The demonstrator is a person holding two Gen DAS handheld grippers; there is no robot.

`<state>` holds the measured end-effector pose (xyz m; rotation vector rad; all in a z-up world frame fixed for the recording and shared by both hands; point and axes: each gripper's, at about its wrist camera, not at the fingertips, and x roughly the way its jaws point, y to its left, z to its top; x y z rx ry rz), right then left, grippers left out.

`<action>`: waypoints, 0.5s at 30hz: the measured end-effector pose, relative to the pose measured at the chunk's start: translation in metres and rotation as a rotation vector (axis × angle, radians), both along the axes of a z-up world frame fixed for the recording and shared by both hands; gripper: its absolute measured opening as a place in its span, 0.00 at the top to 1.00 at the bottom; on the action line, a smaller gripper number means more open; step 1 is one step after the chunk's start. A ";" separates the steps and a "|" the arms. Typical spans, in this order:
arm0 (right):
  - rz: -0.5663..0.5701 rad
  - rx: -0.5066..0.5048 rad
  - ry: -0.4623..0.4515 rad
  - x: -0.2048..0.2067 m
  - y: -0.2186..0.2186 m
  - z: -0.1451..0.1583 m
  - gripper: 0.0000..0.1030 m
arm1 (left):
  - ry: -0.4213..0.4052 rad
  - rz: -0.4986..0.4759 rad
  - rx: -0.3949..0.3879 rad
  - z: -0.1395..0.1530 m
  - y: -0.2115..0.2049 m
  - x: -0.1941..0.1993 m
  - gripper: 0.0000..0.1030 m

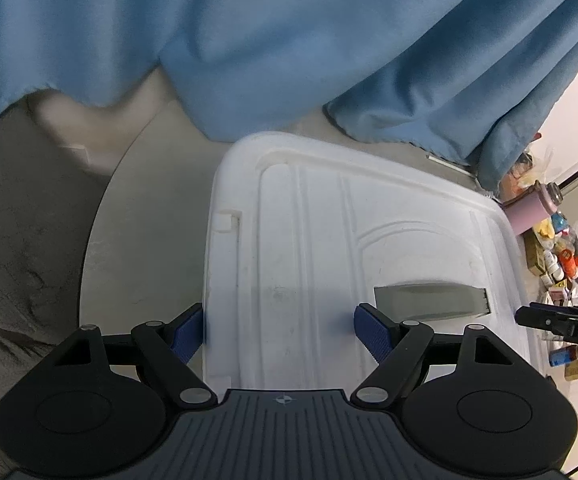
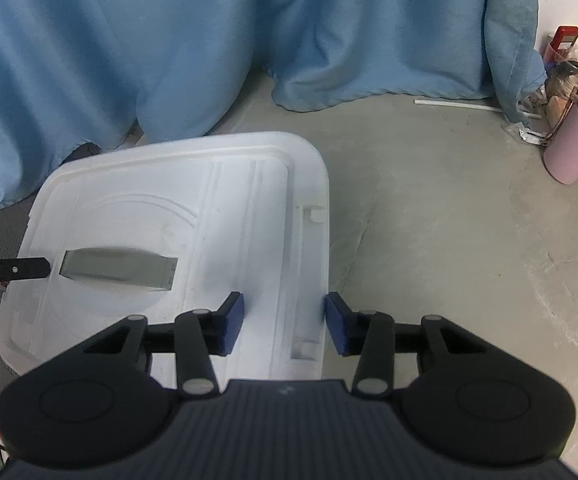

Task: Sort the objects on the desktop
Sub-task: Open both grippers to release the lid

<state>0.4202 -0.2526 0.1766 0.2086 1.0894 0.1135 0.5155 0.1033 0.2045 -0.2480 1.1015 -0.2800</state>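
Note:
A white plastic bin lid (image 1: 309, 220) (image 2: 149, 184) with a grey handle recess (image 1: 429, 300) (image 2: 117, 274) fills the middle of both views. My left gripper (image 1: 279, 332) stands open astride the lid's left edge, with one blue pad outside the rim and the other over the lid top. My right gripper (image 2: 285, 328) is open astride the lid's right edge, its right pad close beside the rim and its left pad above the lid surface. I cannot tell whether either outer pad touches the rim. Nothing is held.
A blue cloth (image 1: 249, 40) (image 2: 169, 40) hangs behind the bin. A pink bottle (image 2: 573, 140) (image 1: 529, 208) and several small packets (image 1: 557, 256) stand at the right on the grey floor (image 2: 449, 220). A grey mat (image 1: 9, 240) lies at the left.

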 end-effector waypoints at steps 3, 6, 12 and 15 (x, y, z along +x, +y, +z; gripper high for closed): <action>0.000 -0.003 0.001 0.002 0.000 -0.001 0.58 | -0.001 0.000 0.007 0.000 -0.002 0.000 0.22; 0.006 -0.025 -0.001 0.002 0.002 -0.004 0.58 | 0.000 -0.013 0.028 -0.002 -0.004 0.000 0.21; -0.024 -0.019 -0.001 -0.001 -0.003 -0.003 0.54 | 0.005 -0.018 0.076 -0.003 -0.007 0.002 0.15; -0.027 -0.014 -0.004 -0.003 -0.005 -0.002 0.50 | -0.015 0.022 0.081 0.001 0.003 0.004 0.14</action>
